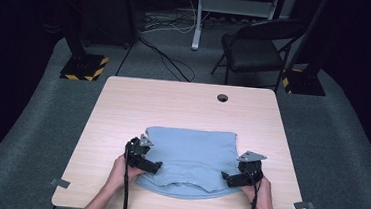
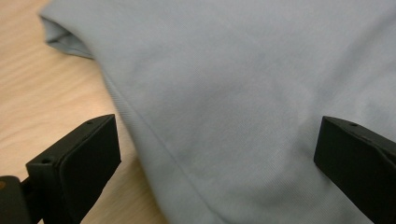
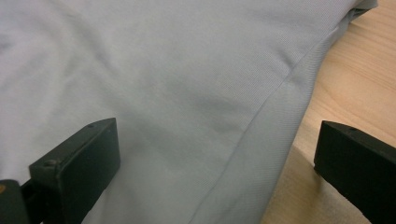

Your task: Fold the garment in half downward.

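A light blue folded garment [image 1: 189,157] lies flat on the near half of the wooden table [image 1: 183,102]. My left gripper [image 1: 149,166] sits at its near left edge, jaws wide apart, with blue cloth [image 2: 224,107] and a seam between them. My right gripper [image 1: 229,178] is at the near right edge, also open, straddling the cloth's side hem [image 3: 261,121] with bare wood under its right jaw. Nothing is clamped in either one. A hand holds each gripper from the table's front edge.
A round cable hole [image 1: 222,98] sits near the table's far edge. Beyond the table stand a black folding chair [image 1: 258,45] and stand bases with yellow-black tape [image 1: 83,69]. Small metal clips [image 1: 60,183] mark the front corners.
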### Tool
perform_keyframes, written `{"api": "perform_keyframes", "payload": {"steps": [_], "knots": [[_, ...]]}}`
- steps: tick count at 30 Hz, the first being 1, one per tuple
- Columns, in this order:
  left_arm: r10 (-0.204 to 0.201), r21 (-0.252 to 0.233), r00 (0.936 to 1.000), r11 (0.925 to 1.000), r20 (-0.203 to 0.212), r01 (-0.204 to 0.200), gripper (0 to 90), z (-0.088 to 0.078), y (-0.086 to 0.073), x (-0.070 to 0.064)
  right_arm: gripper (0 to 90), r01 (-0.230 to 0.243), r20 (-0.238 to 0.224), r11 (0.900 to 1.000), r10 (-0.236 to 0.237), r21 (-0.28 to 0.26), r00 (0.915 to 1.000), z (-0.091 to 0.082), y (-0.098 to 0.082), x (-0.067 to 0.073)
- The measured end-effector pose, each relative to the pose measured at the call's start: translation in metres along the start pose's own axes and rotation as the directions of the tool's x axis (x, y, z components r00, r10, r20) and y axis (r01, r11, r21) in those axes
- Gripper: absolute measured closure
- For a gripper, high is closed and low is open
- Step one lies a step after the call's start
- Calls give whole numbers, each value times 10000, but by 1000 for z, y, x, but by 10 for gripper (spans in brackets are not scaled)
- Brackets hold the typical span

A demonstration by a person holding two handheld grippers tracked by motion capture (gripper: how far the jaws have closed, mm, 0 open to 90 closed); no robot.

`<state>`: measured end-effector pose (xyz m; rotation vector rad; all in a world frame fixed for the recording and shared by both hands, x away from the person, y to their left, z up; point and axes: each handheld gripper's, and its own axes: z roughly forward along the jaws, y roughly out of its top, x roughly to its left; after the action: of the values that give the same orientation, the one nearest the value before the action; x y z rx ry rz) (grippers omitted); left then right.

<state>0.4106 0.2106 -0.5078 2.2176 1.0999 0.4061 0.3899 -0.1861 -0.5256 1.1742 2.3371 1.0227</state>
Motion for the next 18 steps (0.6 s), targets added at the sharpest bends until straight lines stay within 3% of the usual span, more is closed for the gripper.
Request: {"api": "perform_keyframes", "payload": {"steps": [4, 7, 15, 18], "knots": [[-490, -408, 9983, 9980, -315, 477, 3, -18, -8, 4, 0, -250, 123, 9991, 255, -344, 9996, -13, -3, -1], [-929, -476, 9937, 9948, -629, 900, 3, -30, -20, 10, 0, -471, 484, 9972, 499, -583, 9976, -27, -9, -5], [-2098, -612, 9628, 9774, -1705, 2021, 3, -44, -57, 32, 1, -1330, 1498, 9888, 1418, -675, 9785, -55, -39, -25], [-2447, -644, 9511, 9695, -1884, 2367, 2, -46, -64, 37, 5, -1658, 1787, 9843, 1740, -600, 9684, -61, -49, -31]]}}
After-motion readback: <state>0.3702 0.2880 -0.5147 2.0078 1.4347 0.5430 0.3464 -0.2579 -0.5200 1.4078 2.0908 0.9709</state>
